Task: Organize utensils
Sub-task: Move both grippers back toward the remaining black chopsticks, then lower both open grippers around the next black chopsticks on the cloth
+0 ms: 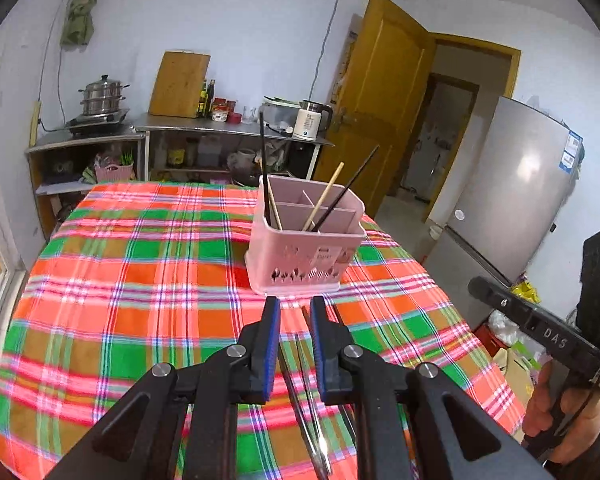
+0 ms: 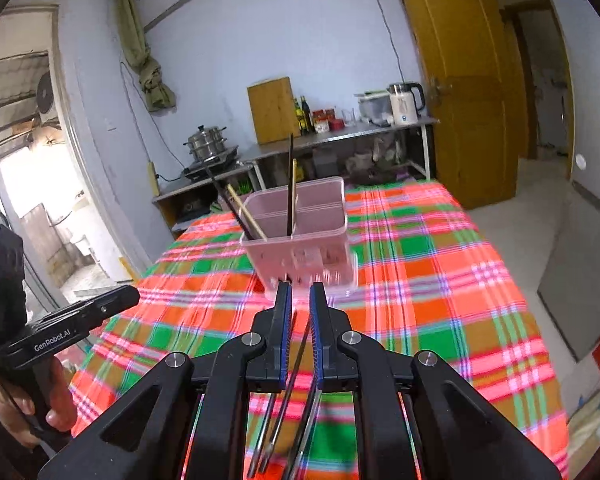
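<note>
A pink utensil holder (image 1: 306, 236) with dividers stands on the plaid tablecloth (image 1: 140, 280); it also shows in the right wrist view (image 2: 300, 232). It holds black and wooden chopsticks (image 1: 328, 196) leaning in its compartments. My left gripper (image 1: 296, 308) is open just in front of the holder, above loose chopsticks (image 1: 304, 380) lying on the cloth. My right gripper (image 2: 301, 300) is slightly open near the holder's base, with dark chopsticks (image 2: 288, 392) lying on the cloth beneath its fingers.
The round table's right edge drops to the floor near a silver fridge (image 1: 512, 200). A steel counter (image 1: 228, 128) with pot, cutting board and kettle stands behind. A yellow door (image 2: 468, 80) is open. The other hand-held gripper shows in the left wrist view (image 1: 548, 332).
</note>
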`<action>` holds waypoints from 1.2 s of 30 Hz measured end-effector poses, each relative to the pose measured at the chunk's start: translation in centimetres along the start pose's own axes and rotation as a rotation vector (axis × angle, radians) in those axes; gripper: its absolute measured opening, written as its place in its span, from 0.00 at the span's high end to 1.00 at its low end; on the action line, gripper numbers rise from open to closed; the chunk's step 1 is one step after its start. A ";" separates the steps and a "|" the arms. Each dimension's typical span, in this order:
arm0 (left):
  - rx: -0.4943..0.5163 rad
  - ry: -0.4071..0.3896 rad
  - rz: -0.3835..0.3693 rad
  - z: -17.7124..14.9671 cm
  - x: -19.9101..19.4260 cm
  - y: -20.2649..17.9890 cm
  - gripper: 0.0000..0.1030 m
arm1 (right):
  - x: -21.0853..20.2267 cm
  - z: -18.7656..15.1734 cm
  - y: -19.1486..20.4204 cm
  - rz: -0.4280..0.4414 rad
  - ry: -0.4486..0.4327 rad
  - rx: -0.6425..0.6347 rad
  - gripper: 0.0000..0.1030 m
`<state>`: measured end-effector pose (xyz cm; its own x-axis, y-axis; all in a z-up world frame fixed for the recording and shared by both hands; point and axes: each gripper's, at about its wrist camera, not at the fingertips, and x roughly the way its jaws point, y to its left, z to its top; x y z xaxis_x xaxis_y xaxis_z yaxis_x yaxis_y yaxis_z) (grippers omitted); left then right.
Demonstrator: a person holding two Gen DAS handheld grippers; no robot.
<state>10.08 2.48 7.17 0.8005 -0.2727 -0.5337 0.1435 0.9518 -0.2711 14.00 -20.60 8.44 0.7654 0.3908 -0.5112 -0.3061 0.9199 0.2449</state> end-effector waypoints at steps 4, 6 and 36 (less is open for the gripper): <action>-0.033 0.000 -0.004 -1.6 -0.8 0.5 0.86 | -0.4 -2.0 0.3 -0.007 0.022 -0.019 0.91; -0.030 0.005 0.010 -2.5 -1.0 0.5 0.86 | -0.4 -2.8 0.3 -0.008 0.033 -0.019 0.91; -0.021 0.210 -0.066 -5.0 6.6 -0.2 0.86 | 6.1 -6.4 -1.1 -0.051 0.227 0.026 0.91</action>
<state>12.42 -0.18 -0.31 0.6508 -0.3596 -0.6687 0.1774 0.9284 -0.3266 15.39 -18.97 -0.26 0.6319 0.3431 -0.6950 -0.2528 0.9389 0.2337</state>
